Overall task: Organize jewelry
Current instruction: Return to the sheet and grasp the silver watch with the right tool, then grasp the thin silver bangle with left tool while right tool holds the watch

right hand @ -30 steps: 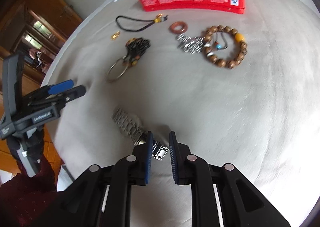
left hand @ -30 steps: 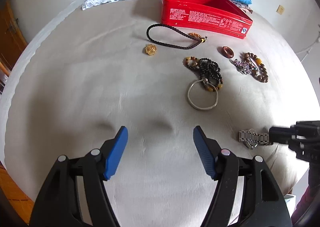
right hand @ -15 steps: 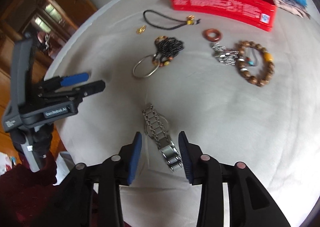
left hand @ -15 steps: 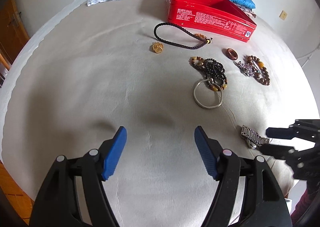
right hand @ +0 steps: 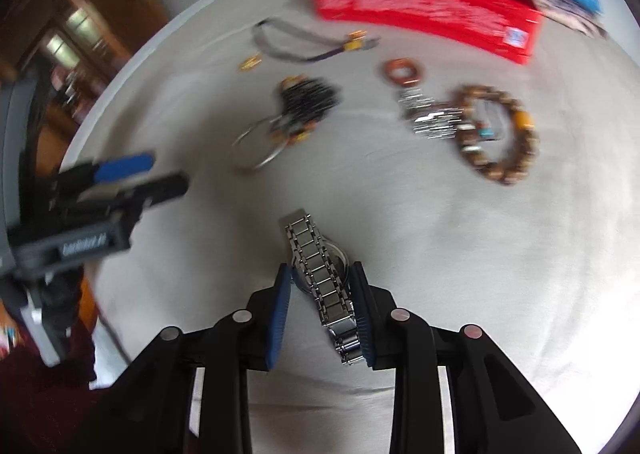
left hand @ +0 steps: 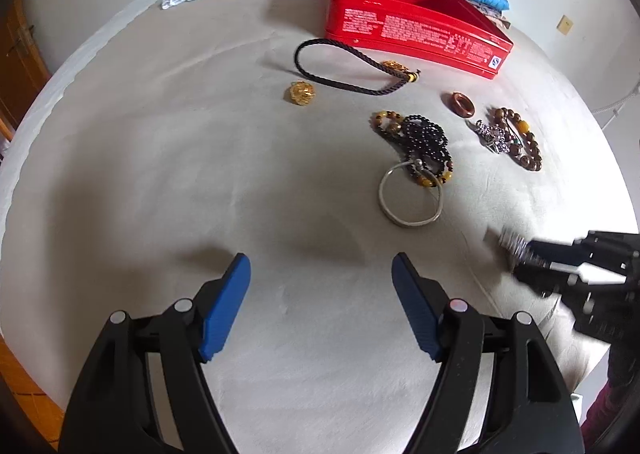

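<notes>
The steel watch lies on the beige cloth, well short of the red tin, its band running toward it. The right gripper is closing around it; the left gripper gapes, holding nothing.

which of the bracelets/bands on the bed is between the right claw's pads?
The steel link watch, between the closing pads of the right claw. The wooden bead bracelet and silver bangle lie farther off, untouched.
</notes>
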Motion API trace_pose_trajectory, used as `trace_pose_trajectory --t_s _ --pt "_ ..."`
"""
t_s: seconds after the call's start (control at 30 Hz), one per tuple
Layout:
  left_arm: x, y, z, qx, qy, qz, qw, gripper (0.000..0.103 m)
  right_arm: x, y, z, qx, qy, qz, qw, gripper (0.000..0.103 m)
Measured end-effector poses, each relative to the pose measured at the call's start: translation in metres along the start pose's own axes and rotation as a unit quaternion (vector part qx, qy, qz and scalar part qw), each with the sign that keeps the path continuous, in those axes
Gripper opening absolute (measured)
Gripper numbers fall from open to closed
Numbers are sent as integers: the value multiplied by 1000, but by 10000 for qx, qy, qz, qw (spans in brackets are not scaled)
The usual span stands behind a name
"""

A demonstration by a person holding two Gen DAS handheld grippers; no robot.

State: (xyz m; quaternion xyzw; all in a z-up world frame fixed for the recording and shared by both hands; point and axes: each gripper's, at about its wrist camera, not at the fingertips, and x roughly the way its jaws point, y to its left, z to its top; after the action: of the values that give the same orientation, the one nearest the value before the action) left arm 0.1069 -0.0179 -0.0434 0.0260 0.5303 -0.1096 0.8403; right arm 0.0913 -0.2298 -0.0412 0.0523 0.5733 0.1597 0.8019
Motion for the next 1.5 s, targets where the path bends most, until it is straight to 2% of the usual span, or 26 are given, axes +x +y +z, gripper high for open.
trace_pose_trajectory --t_s 0.3,0.33,0.43,0.6,0.7,0.83,1.0,1.03,1.1,1.17,1.2,1.27,1.33,1.4,1.5 --pt "22 -29 26 307 112 68 9994 74 -3 -17 5 284 -18 75 9996 30" --pt "25 -32 29 332 119 96 9993 76 -2 -18 6 287 -27 65 9996 19" --pt "36 -37 40 419 161 184 9988 78 -3 -24 6 376 -8 228 9990 19" --pt "41 -41 46 495 197 129 9985 76 -3 -26 4 376 15 340 9987 19" --pt "41 -42 46 511 206 145 9984 78 -3 -25 6 334 39 383 9987 24" --pt "40 -40 46 491 228 88 9985 82 0 -16 8 145 68 290 9995 35" --pt "42 -47 45 632 180 192 9977 84 6 -3 9 -163 82 -80 9998 37" --pt "42 -48 44 631 179 203 9976 83 7 0 8 -246 65 -200 9995 33" --pt "39 -51 42 710 148 107 9973 72 8 5 7 -364 24 -397 9985 31" --pt "36 -54 40 785 147 27 9968 55 7 4 6 -301 19 -384 9988 31" --pt "35 -55 39 795 156 -2 9967 50 6 3 6 -234 20 -347 9991 31" --pt "32 -53 39 768 176 -36 9969 19 4 -1 7 -108 -1 -264 9996 31" --pt "31 -46 40 618 270 -216 9975 5 -1 -5 7 14 -62 -168 9998 31" --pt "30 -38 42 509 354 -408 9972 3 -7 -7 8 67 -149 -122 9998 31" --pt "23 -31 42 412 326 -518 9973 5 -12 -9 9 95 -211 -123 9997 31"
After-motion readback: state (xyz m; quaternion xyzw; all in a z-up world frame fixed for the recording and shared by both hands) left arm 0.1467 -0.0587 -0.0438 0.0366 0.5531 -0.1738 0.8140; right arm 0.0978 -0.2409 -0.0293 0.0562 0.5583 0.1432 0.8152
